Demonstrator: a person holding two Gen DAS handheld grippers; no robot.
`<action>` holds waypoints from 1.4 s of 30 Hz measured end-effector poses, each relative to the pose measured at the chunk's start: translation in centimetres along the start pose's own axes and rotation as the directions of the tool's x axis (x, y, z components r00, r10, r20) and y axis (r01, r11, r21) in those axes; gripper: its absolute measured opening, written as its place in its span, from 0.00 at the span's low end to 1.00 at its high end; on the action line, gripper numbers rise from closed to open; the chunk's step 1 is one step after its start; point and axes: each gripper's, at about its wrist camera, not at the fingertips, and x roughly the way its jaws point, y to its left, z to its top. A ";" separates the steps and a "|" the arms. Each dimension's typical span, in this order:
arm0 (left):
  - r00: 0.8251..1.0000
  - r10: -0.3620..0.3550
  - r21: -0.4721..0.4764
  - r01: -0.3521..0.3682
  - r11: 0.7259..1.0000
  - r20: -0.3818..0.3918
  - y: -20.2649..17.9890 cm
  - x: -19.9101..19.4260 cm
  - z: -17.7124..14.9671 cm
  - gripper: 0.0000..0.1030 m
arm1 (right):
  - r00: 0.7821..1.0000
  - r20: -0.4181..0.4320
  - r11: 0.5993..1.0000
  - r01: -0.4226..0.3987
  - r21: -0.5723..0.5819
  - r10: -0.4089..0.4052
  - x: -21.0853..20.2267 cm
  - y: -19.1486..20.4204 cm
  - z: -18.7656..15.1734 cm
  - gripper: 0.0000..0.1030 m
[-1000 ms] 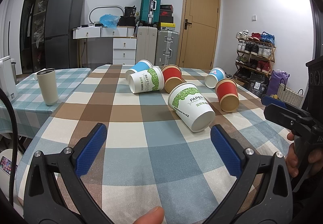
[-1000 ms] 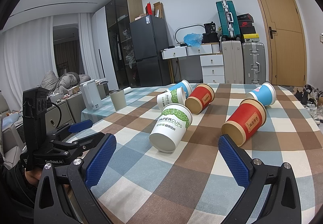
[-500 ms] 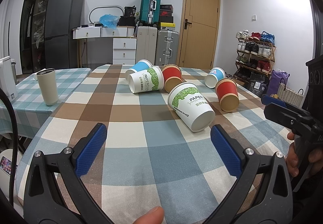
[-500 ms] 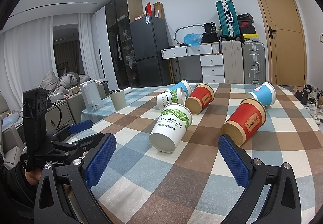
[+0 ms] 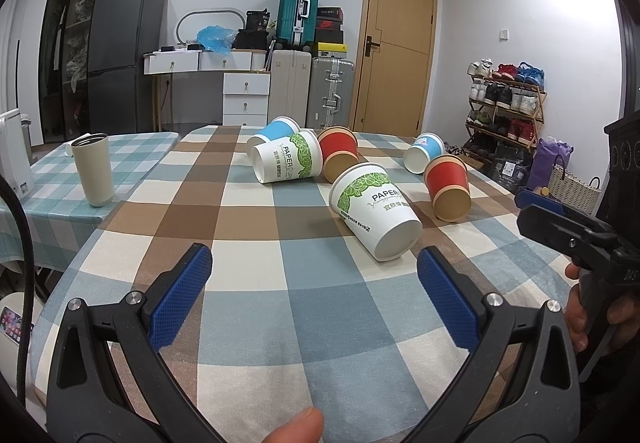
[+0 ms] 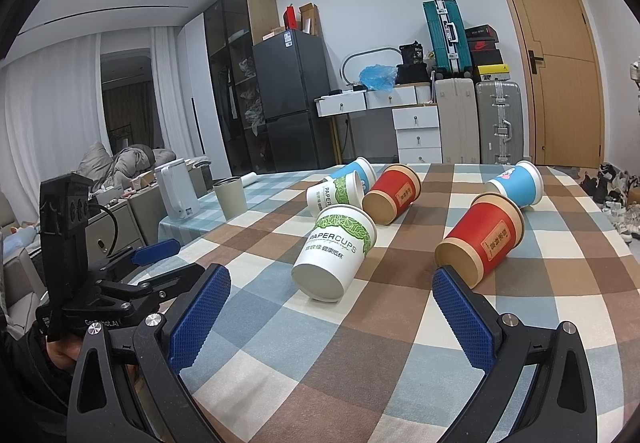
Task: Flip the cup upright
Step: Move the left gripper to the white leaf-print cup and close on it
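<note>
Several paper cups lie on their sides on the checked tablecloth (image 5: 248, 283). The nearest is a white and green cup (image 5: 374, 217), also in the right wrist view (image 6: 334, 253), its base toward me. A red cup (image 5: 448, 185) lies to its right, seen too in the right wrist view (image 6: 482, 239). Farther back lie a second white and green cup (image 5: 288, 162), a red cup (image 5: 340, 153) and two blue cups (image 5: 424, 158) (image 5: 272, 132). My left gripper (image 5: 314, 269) is open and empty short of the nearest cup. My right gripper (image 6: 332, 291) is open and empty just before it.
A beige steel tumbler (image 5: 94, 171) stands upright on a lower side table (image 5: 40, 199) at the left, with a white kettle (image 6: 176, 191) beside it. Suitcases, drawers, a fridge and a shoe rack line the far walls.
</note>
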 end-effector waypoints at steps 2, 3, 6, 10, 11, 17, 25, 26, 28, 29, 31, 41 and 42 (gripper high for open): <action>1.000 0.002 0.002 -0.002 1.000 -0.001 0.2 0.1 0.1 0.99 | 1.000 -0.005 1.000 0.004 0.011 -0.004 0.2 -0.1 0.2 1.00; 1.000 0.006 0.003 -0.006 1.000 -0.001 0.2 0.1 0.1 0.99 | 1.000 -0.010 1.000 0.006 0.015 -0.006 0.3 -0.2 0.3 1.00; 1.000 0.023 0.013 -0.023 1.000 -0.012 -0.2 0.4 0.5 0.99 | 1.000 -0.022 1.000 0.014 0.020 -0.014 0.7 -0.9 0.5 1.00; 0.998 0.045 0.009 -0.045 0.999 -0.037 -0.6 0.8 1.4 0.99 | 0.999 -0.037 0.999 0.035 0.009 -0.035 0.6 -1.1 0.6 1.00; 0.997 0.053 0.004 -0.053 0.999 -0.053 -0.5 1.1 1.7 0.99 | 0.998 -0.040 0.999 0.040 0.010 -0.039 0.6 -1.2 0.6 1.00; 0.991 0.076 0.001 -0.076 0.997 -0.108 -1.0 3.2 2.7 0.99 | 0.997 -0.052 0.998 0.064 0.017 -0.063 0.3 -2.2 0.6 1.00; 0.982 0.063 0.004 -0.063 0.998 -0.180 -2.7 6.6 4.2 0.99 | 0.995 -0.058 0.996 0.080 0.037 -0.078 0.1 -2.7 0.6 1.00; 0.980 0.062 0.007 -0.062 0.998 -0.187 -2.9 6.9 4.4 0.99 | 0.995 -0.057 0.996 0.081 0.040 -0.079 0.2 -2.8 0.6 1.00; 0.975 0.065 0.014 -0.064 0.998 -0.212 -3.4 7.9 4.6 0.97 | 0.995 -0.058 0.995 0.084 0.045 -0.082 0.2 -2.9 0.5 1.00; 0.971 0.059 0.013 -0.058 0.998 -0.230 -3.7 8.6 4.8 0.96 | 0.995 -0.058 0.995 0.086 0.048 -0.083 0.1 -3.0 0.5 1.00; 0.965 0.052 0.008 -0.051 0.999 -0.256 -4.0 9.7 4.9 0.96 | 0.995 -0.057 0.995 0.090 0.052 -0.087 0.0 -3.0 0.5 1.00; 0.941 0.039 0.003 -0.040 0.999 -0.336 -6.2 14.0 5.0 0.87 | 0.994 -0.053 0.992 0.095 0.077 -0.091 -0.4 -3.7 0.6 1.00; 0.938 0.036 0.001 -0.037 0.999 -0.345 -6.3 14.3 5.0 0.85 | 0.994 -0.053 0.993 0.094 0.078 -0.090 -0.4 -3.7 0.6 1.00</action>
